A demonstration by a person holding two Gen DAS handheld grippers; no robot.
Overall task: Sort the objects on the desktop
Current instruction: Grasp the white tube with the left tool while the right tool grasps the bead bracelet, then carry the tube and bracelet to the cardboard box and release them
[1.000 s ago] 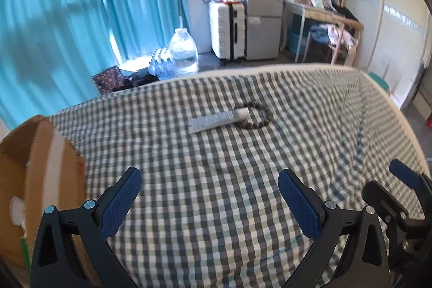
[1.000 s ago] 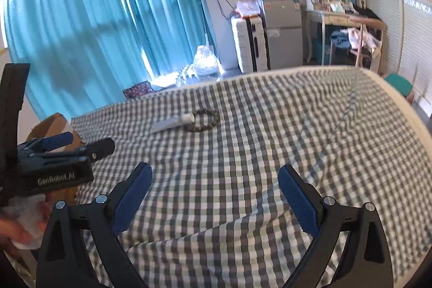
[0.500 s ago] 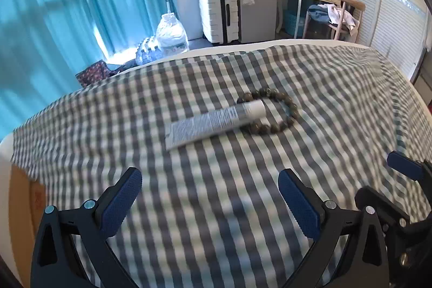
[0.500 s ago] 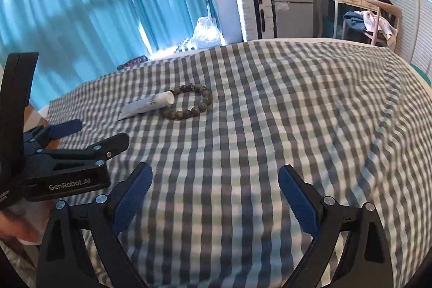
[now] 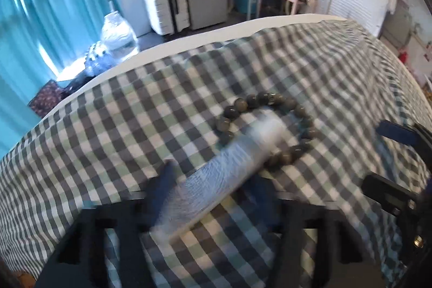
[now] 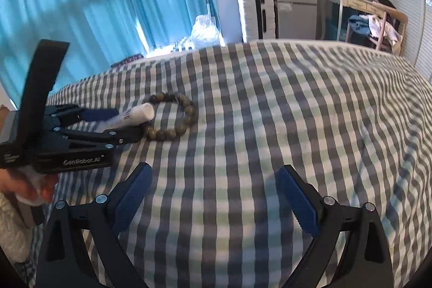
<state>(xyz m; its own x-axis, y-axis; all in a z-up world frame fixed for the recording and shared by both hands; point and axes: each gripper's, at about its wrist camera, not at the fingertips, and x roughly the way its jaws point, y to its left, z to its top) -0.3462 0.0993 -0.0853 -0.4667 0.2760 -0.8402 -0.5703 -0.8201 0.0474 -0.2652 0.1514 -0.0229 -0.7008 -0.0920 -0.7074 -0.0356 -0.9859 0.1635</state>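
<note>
A bed covered with a grey, white and green checked sheet (image 6: 270,126) is shown from two gripper-mounted cameras. In the left wrist view, a white squeeze tube (image 5: 221,174) is seen blurred in the lower centre of the frame, lying between the blue fingers of the left gripper (image 5: 213,188); the fingers are drawn in close on either side of it, but whether they are actually clamped on the tube cannot be told. The capped end of the tube is resting across a bracelet of dark round beads (image 5: 267,126), seen just right of centre. In the right wrist view, the left gripper is seen at the left of the frame with the tube between its fingers, and the right gripper (image 6: 213,196) is held at the bottom of the frame with its fingers spread wide apart and nothing between them. Sorting appears barely begun: both the tube and the bracelet are yet to be put away.
</note>
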